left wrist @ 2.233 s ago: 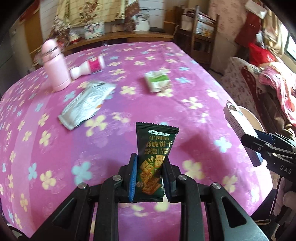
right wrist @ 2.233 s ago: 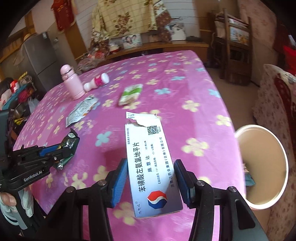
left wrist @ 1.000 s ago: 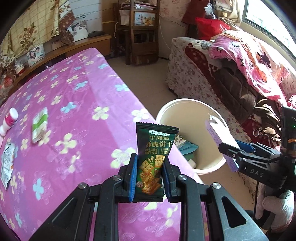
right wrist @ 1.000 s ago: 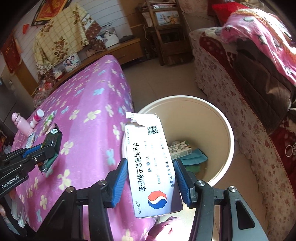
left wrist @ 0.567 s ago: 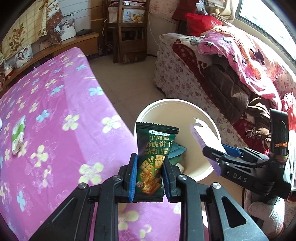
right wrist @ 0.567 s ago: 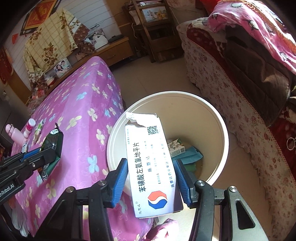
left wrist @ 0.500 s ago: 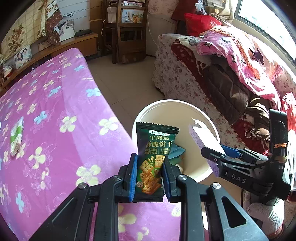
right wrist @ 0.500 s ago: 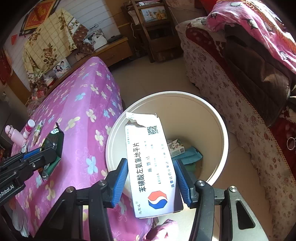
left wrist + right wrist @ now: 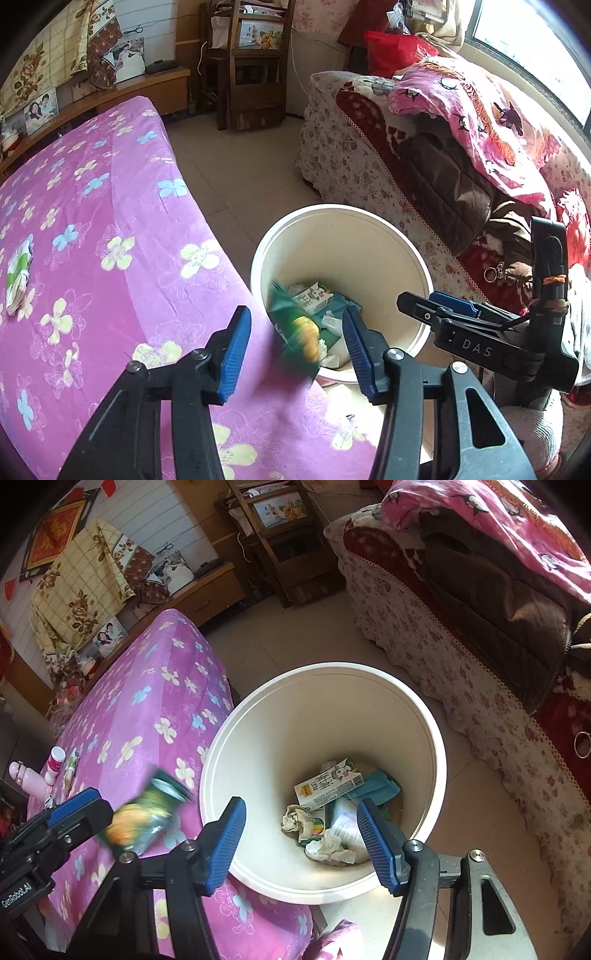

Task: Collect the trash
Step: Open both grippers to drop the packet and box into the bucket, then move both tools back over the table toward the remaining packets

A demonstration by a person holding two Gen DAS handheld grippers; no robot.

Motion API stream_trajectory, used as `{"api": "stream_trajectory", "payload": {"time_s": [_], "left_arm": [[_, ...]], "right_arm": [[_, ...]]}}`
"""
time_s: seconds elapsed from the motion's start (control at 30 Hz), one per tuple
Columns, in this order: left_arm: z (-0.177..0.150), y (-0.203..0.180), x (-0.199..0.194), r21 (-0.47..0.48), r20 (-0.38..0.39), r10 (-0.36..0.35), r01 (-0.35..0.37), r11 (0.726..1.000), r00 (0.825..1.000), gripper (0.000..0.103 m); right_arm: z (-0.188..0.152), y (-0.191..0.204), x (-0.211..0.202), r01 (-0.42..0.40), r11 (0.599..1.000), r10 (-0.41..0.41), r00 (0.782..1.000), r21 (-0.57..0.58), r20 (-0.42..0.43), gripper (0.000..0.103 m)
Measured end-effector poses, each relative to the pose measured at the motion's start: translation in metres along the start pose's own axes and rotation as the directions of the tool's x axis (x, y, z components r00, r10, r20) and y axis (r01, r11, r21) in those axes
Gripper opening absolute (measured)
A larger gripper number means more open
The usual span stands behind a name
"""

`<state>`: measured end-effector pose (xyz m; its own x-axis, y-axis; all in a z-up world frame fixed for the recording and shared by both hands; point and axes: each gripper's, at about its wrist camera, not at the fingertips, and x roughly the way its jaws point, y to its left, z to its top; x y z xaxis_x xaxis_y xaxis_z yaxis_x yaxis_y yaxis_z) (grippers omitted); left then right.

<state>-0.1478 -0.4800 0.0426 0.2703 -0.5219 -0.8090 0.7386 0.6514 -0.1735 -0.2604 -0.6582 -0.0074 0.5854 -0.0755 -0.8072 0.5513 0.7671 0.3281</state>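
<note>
Pointing steeply down over the bed's edge, the left gripper (image 9: 295,339) has its jaws opening; the green snack packet (image 9: 295,332) is a blur between the blue pads, touched by neither, at the near rim of the white bucket (image 9: 354,236). The right gripper (image 9: 301,836) also tilts down, straight over the bucket's mouth, with its jaws opening and nothing between them. Inside the bucket lie a milk carton (image 9: 328,782), crumpled tissues (image 9: 328,849), something teal (image 9: 384,784) and a white box partly hidden behind the right pad. The bucket stands on the floor against the purple flowered bedspread (image 9: 92,221).
</note>
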Motion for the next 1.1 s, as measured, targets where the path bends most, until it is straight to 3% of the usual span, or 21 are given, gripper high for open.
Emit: {"api": "stream_trajectory", "payload": {"time_s": [0.67, 1.1], "left_arm": [[-0.014, 0.023, -0.015, -0.012, 0.015, 0.052, -0.052, 0.999, 0.999, 0.052], [-0.033, 0.062, -0.046, -0.066, 0.04, 0.098, -0.095, 0.993, 0.994, 0.053]], "right_arm": [[-0.011, 0.028, -0.005, -0.017, 0.998, 0.016, 1.0, -0.058, -0.015, 0.066], [-0.018, 0.057, -0.026, -0.023, 0.993, 0.024, 1.0, -0.119, 0.006, 0.066]]}}
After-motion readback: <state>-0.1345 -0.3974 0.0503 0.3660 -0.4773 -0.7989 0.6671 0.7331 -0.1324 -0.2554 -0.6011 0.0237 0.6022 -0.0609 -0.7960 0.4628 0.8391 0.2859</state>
